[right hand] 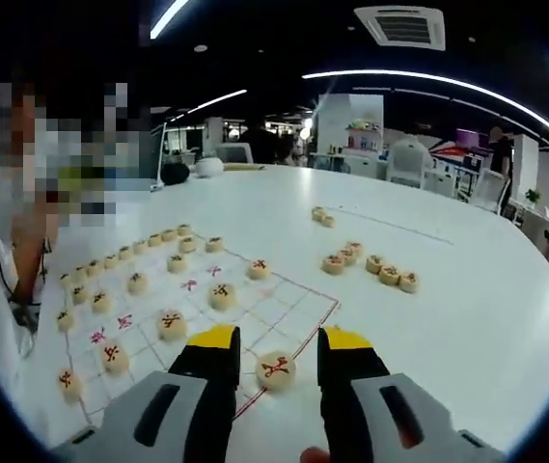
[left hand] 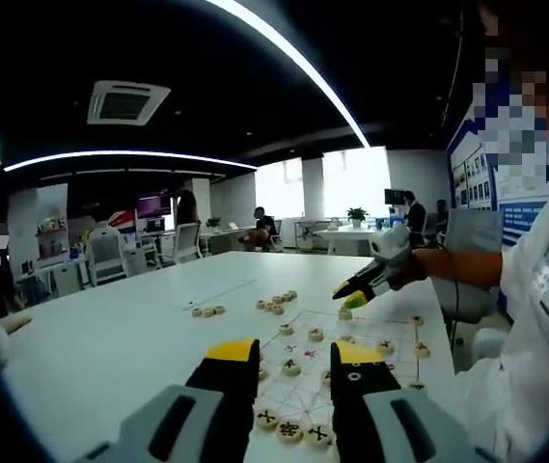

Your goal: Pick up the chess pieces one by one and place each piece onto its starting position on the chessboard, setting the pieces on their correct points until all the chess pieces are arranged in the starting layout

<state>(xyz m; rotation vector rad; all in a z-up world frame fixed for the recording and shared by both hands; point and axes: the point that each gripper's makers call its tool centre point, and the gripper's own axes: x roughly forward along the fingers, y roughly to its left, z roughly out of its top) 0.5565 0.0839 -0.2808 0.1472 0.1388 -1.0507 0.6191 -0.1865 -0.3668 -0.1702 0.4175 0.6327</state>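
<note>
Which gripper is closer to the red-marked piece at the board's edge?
Right. The right gripper has its open jaws on either side of the red-marked piece. The left gripper hovers open over the black pieces at the board's opposite end.

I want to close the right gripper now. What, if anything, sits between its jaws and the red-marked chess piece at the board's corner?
Nothing visible. In the right gripper view the chess piece lies between the right gripper's open jaws, with bare chessboard around it.
</note>
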